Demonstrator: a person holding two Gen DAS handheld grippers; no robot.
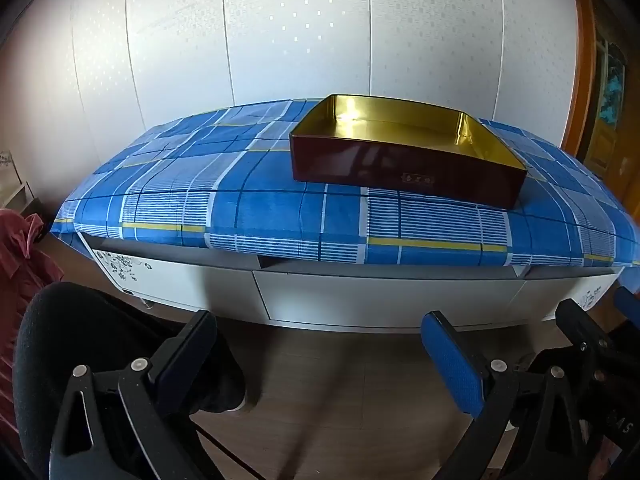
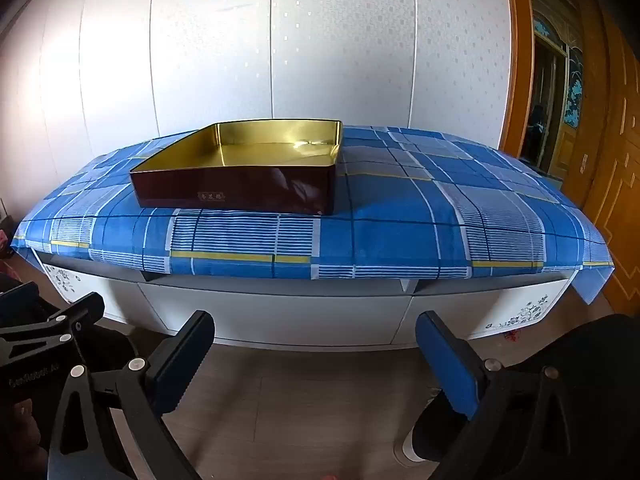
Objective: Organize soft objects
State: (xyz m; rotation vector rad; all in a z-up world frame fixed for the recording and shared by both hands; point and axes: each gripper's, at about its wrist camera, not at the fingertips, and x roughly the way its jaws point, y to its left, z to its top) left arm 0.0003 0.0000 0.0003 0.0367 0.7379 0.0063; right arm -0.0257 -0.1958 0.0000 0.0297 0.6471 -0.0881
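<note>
Daylight, fairly bright, washing the white wall panels [image 2: 320, 40] behind the tin box [image 1: 404, 148], strongest at their left side. Glare spots on the box's gold interior, soft reflections on its dark front. Floor below the box dimmer. Heavy fisheye bending, black vignette corners. Focus mostly sharp, edges slightly soft.

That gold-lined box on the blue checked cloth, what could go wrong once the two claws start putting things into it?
1. The box sits on a loose cloth whose edge hangs over the cabinet; a snagged claw might drag both.
2. No soft things show on the cloth, so both open claws, left and right, may have to hunt elsewhere.
</note>
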